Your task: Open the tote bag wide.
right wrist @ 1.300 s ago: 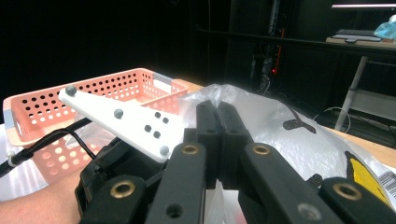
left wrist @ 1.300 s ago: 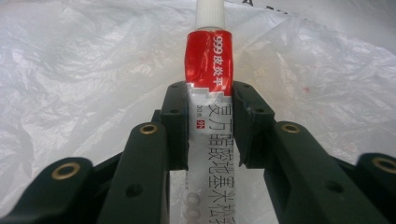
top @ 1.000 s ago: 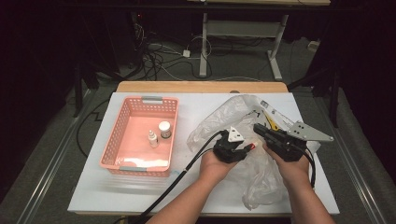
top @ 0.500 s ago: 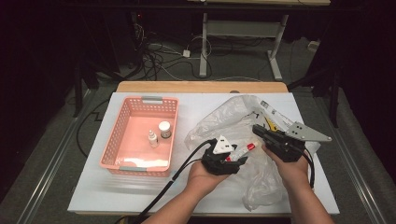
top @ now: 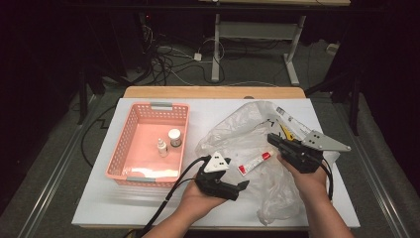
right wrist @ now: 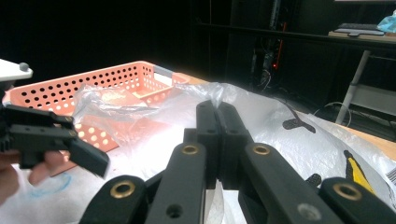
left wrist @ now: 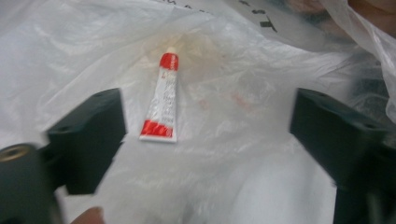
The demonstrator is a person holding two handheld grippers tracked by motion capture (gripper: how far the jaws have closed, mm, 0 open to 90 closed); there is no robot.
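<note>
Small red-and-white tube [top: 254, 162] lying loose on the crumpled clear plastic bag [top: 237, 134], right of centre on the white worktop [top: 208, 111], at about 1 o'clock from the left hand-held gripper [top: 241, 186] and 9 o'clock from the right hand-held gripper [top: 271, 139]. In the left gripper view, tube [left wrist: 162, 100] flat on the film, red cap toward 12 o'clock, crimped red end toward 6 o'clock, lying between the two black jaws but touched by neither. Left hand-held gripper [left wrist: 205, 130] wide, jaws just been opening, nothing held. Right hand-held gripper [right wrist: 217, 121] closed tight, jaws pressed together on a fold of the bag [right wrist: 261, 116], pinning the film. Probably very light and soft-walled, so likely to dent or ooze under a hard squeeze; smooth skin on slick plastic, so apt to skate away from a one-sided nudge. Best taken across the narrow width near the middle or toward the stiffer crimped end, pads on the two flat faces, with gentle closing only. Risk of catching loose film along with it, given the wrinkles underneath. Pink basket [top: 126, 151] at 10 o'clock on the worktop, a small dropper bottle [top: 162, 147] and a white-capped jar [top: 174, 137] standing inside, a likely place for the tube.
</note>
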